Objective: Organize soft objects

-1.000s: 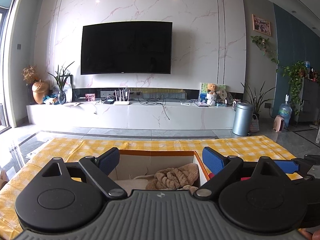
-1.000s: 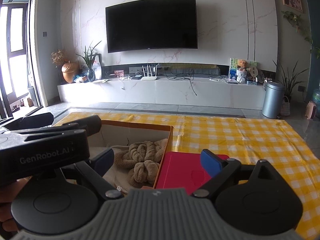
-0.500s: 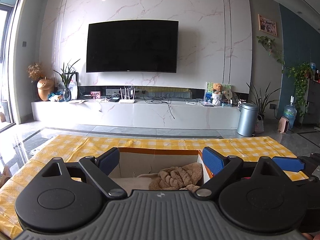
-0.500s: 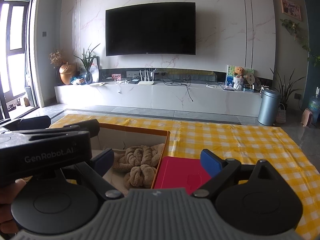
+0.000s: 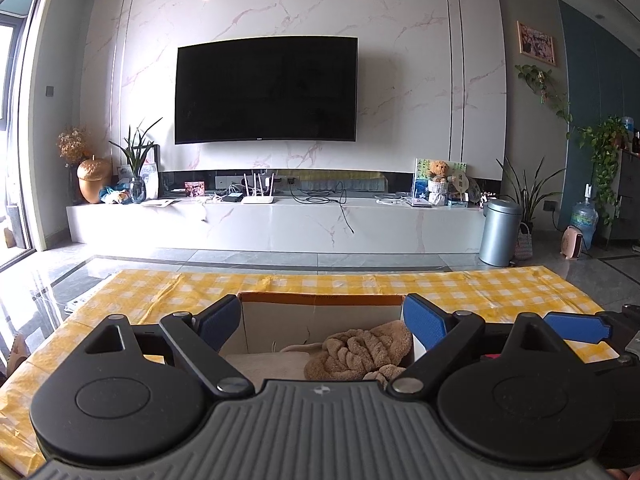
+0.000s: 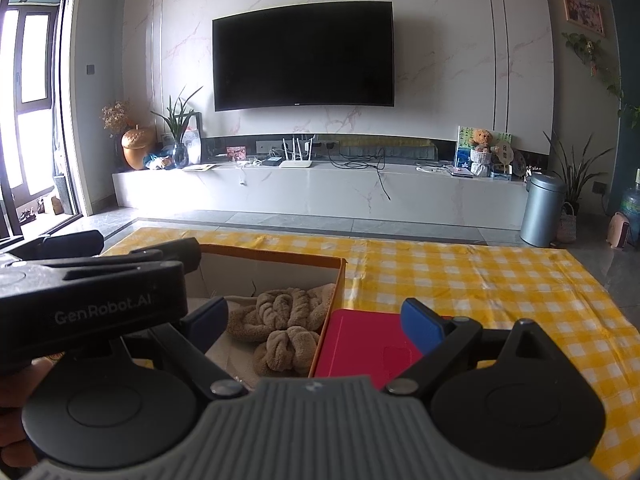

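A tan knotted plush (image 6: 286,326) lies inside an open cardboard box (image 6: 276,262) on the yellow checked cloth (image 6: 480,280). The left wrist view shows the same plush (image 5: 360,350) at the right side of the box (image 5: 320,300). My left gripper (image 5: 322,318) hovers above the box, open, nothing between its blue pads. My right gripper (image 6: 316,316) is open too, raised over the box's right wall and a red flat lid (image 6: 368,344). The left gripper's black body (image 6: 92,296) shows at the left of the right wrist view.
The cloth-covered table ends at a tiled floor (image 5: 280,258). Beyond stand a white marble TV bench (image 5: 280,220), a wall TV (image 5: 266,90), a grey bin (image 5: 500,232) and potted plants (image 5: 524,192). A hand (image 6: 16,400) holds the left gripper.
Both grippers have risen and drawn slightly back, so the box and plush sit lower in view. Both stay open; the plush has not moved.
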The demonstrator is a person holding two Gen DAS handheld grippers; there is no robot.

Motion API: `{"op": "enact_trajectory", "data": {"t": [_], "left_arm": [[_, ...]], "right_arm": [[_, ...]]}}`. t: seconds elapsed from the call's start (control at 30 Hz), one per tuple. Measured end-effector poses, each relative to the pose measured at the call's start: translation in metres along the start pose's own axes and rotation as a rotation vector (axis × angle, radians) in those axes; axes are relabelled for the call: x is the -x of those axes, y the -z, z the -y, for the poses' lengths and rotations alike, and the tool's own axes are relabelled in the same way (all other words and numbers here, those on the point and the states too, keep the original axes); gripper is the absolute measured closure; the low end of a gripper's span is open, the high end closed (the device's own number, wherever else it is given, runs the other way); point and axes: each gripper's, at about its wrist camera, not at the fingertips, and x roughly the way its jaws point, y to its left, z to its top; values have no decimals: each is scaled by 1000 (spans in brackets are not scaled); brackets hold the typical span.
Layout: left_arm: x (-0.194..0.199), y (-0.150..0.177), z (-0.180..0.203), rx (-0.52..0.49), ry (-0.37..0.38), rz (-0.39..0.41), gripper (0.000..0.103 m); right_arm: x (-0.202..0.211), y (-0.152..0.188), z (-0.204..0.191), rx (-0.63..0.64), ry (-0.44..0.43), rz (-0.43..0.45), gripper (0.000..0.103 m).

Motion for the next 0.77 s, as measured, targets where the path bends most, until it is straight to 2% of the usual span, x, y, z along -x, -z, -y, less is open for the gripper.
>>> {"op": "enact_trajectory", "data": {"t": [0.77], "left_arm": [[-1, 2, -2, -33, -23, 4, 0]], "right_arm": [[-5, 5, 1, -8, -15, -28, 11]]}}
